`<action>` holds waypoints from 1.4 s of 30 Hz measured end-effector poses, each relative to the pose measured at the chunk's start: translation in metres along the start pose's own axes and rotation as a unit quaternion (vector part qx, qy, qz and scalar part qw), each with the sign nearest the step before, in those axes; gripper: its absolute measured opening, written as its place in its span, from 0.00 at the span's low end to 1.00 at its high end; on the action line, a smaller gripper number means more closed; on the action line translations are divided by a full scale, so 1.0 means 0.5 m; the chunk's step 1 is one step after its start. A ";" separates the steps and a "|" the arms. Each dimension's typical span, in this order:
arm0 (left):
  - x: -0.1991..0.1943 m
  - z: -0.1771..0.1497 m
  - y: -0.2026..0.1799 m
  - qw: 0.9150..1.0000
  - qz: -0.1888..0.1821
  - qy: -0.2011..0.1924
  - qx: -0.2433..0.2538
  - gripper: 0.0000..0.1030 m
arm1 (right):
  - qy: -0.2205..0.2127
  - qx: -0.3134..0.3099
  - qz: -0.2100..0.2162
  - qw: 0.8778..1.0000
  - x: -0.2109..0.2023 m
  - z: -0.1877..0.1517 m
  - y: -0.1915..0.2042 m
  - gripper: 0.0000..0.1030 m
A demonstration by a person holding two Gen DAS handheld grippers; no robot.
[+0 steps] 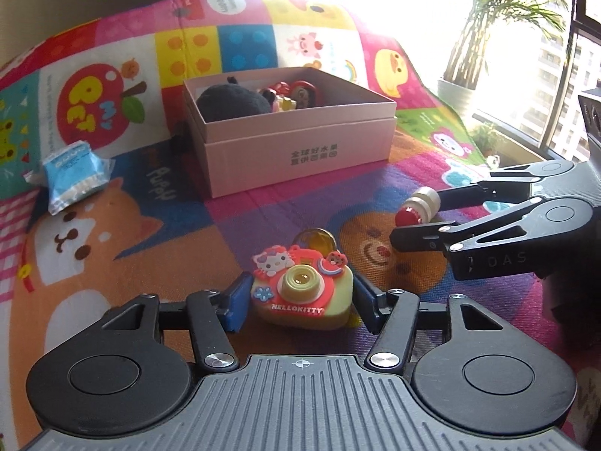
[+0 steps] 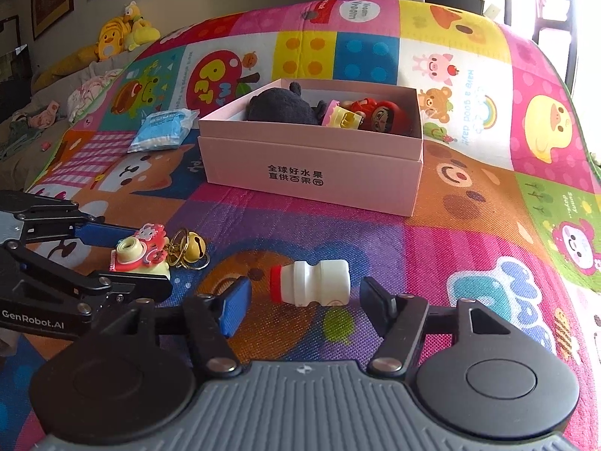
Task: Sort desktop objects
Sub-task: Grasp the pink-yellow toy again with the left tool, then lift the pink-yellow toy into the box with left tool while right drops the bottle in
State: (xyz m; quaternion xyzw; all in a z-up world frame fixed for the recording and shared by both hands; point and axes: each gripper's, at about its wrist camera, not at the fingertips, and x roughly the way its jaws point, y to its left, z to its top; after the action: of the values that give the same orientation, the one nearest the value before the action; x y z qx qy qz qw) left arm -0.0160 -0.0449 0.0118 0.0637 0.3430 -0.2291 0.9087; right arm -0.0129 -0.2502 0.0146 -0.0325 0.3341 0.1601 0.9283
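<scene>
The jaws of the left gripper (image 1: 298,302) stand partly open around a toy camera (image 1: 300,287), a pink and cream piece with a cat figure on top and a lens in front. The blue pad on one side sits at the toy's edge and the dark pad on the other sits at its opposite edge; whether they press on it or only stand against it I cannot tell. The toy rests on the play mat (image 1: 263,218), and a gold bell (image 2: 195,248) on a key ring lies just beyond it, touching its far side.

The jaws of the right gripper (image 2: 304,300) stand about half open, with a small white bottle (image 2: 313,282) between them. The bottle lies on its side on the mat, red cap toward the blue pad, and there is a clear gap at each end, so nothing is gripped.

Seen from the left wrist, the right gripper reaches in from the side, with the bottle at its tips.

Ahead of both jaws, well apart from them, stands a pink cardboard box (image 2: 311,173), open on top. Inside it lie a dark plush toy (image 2: 281,107), a red round doll (image 2: 383,114) and a small yellow and pink piece beside it. Past the box on the left-gripper side, a blue packet (image 1: 73,173) lies on the mat.
</scene>
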 end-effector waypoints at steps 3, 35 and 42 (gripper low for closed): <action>-0.014 -0.004 -0.005 1.000 0.006 0.000 -0.011 0.60 | 0.000 -0.003 -0.011 1.000 0.000 0.001 0.003 0.55; 0.098 0.278 0.002 0.990 0.079 -0.118 -0.001 0.60 | -0.161 0.000 -0.046 0.986 -0.208 0.106 -0.069 0.41; 0.083 0.212 0.035 0.991 0.083 -0.109 -0.010 0.91 | -0.130 0.010 -0.046 0.990 -0.156 0.090 -0.082 0.42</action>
State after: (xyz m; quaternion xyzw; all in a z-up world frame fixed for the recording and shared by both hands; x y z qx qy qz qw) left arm 0.0825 -0.0739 0.0644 0.0579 0.2379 -0.1551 0.9571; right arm -0.0289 -0.3027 0.0968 -0.0175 0.2106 0.1165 0.9705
